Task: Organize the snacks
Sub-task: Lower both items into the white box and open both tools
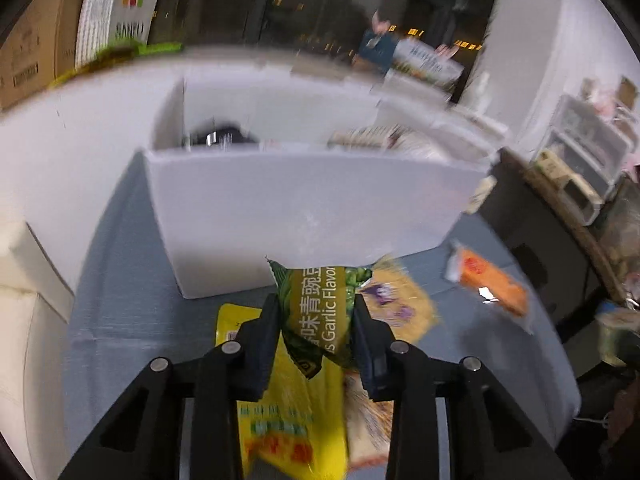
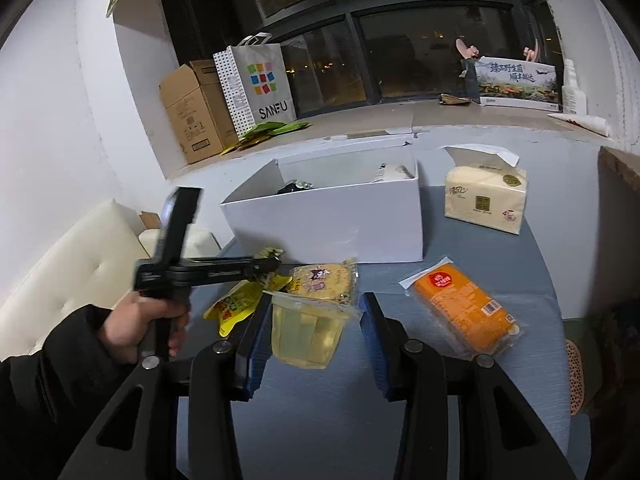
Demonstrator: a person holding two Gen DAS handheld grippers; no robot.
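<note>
My left gripper [image 1: 316, 312] is shut on a green garlic pea packet [image 1: 320, 312] and holds it above the blue table, just in front of the white box [image 1: 304, 216]. Under it lie a yellow snack bag [image 1: 280, 412] and a tan packet with purple print [image 1: 400, 304]. In the right wrist view my right gripper [image 2: 316, 312] is open, its fingers either side of a clear jelly cup [image 2: 308, 336] on the table. The left gripper [image 2: 268, 266] shows there, held by a hand, over the yellow bag [image 2: 236, 304]. An orange packet [image 2: 464, 312] lies to the right.
The white box [image 2: 332, 220] holds a few dark items. A tissue pack [image 2: 484, 200] stands right of it. A cardboard box [image 2: 192, 112] and a SANFU bag [image 2: 260, 84] sit on the sill behind. A cream sofa [image 2: 72, 264] is at the left.
</note>
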